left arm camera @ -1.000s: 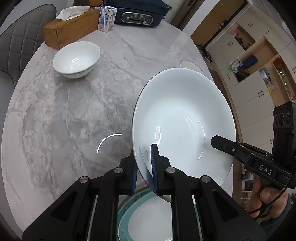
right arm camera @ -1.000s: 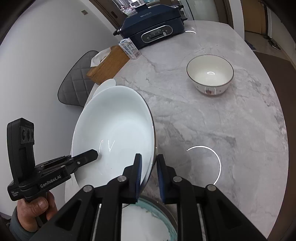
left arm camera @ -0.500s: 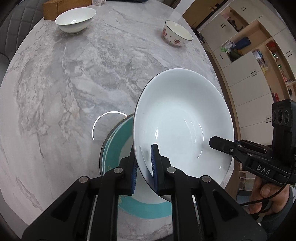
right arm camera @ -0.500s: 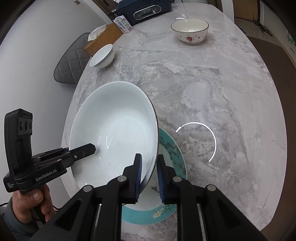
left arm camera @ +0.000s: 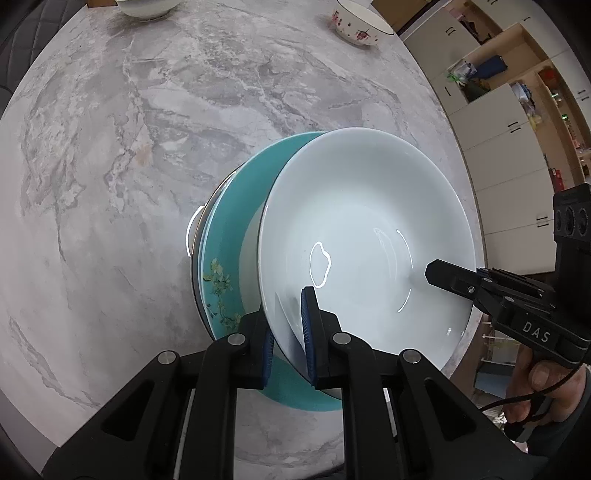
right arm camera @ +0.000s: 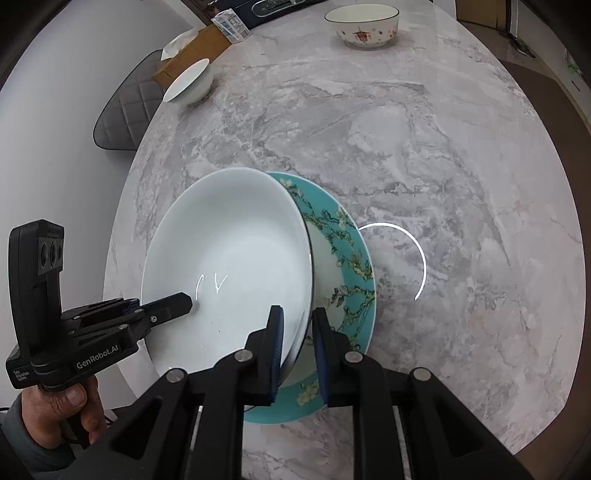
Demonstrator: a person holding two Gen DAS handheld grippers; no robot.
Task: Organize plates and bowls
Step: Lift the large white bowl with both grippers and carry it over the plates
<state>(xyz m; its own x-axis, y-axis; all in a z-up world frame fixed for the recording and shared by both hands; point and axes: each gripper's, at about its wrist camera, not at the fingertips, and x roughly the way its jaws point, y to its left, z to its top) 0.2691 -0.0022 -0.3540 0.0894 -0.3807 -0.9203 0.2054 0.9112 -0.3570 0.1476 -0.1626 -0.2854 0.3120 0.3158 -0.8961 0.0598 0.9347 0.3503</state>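
Left wrist view: we are clamping the left gripper (left arm camera: 288,332) on the white plate's (left arm camera: 365,240) 6 o'clock rim, holding it tilted over the teal plate (left arm camera: 229,236) for stacking. Right wrist view: we are pinching the right gripper (right arm camera: 297,345) on the opposite rim, sharing the load; spare bowls sit at 12 o'clock.

Held above the marble table (left arm camera: 155,122) near its front edge, a deep plate (left arm camera: 365,236), tilted, partly over a flowered plate (right arm camera: 347,258) lying flat on the table; clamped on the deep plate's opposite rims, the left gripper (left arm camera: 287,332) and the right gripper (right arm camera: 297,343); far back on the table, a patterned bowl (right arm camera: 364,24) to the right and a plain bowl (right arm camera: 190,83) to the left; just behind the plain bowl, a tissue box (right arm camera: 192,48); beside that, a small carton (right arm camera: 231,26); off the table's left edge, a chair (right arm camera: 123,110).
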